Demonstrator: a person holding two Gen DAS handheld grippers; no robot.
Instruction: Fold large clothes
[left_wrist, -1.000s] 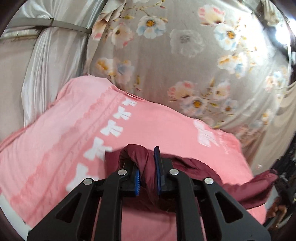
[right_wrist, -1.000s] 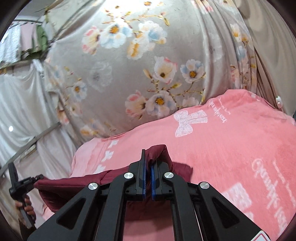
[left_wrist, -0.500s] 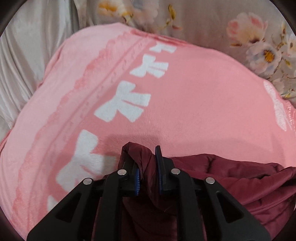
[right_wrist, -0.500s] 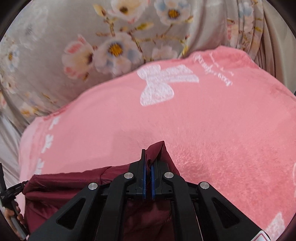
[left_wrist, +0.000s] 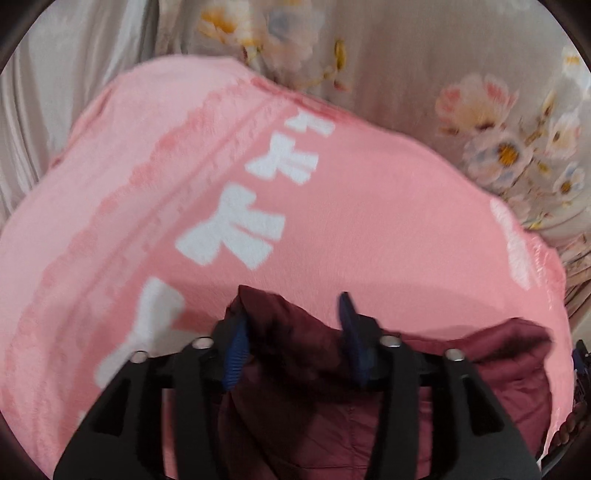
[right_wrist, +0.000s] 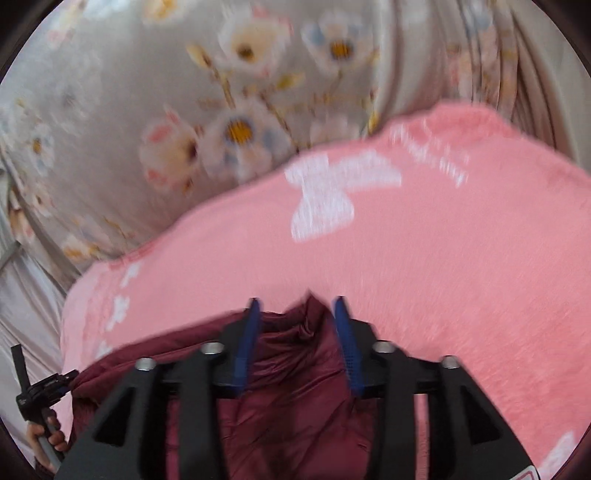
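My left gripper (left_wrist: 295, 332) and right gripper (right_wrist: 295, 328) jaws are opening, maroon jacket (left_wrist: 295, 350) peaks loose between them on the pink blanket (left_wrist: 369, 221).

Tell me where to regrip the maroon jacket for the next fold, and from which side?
Take the raised fabric peak of the maroon jacket, standing between the opening right gripper jaws, likely from above. Likewise the ridge inside the opening left gripper. Elsewhere it lies flat on the pink blanket.
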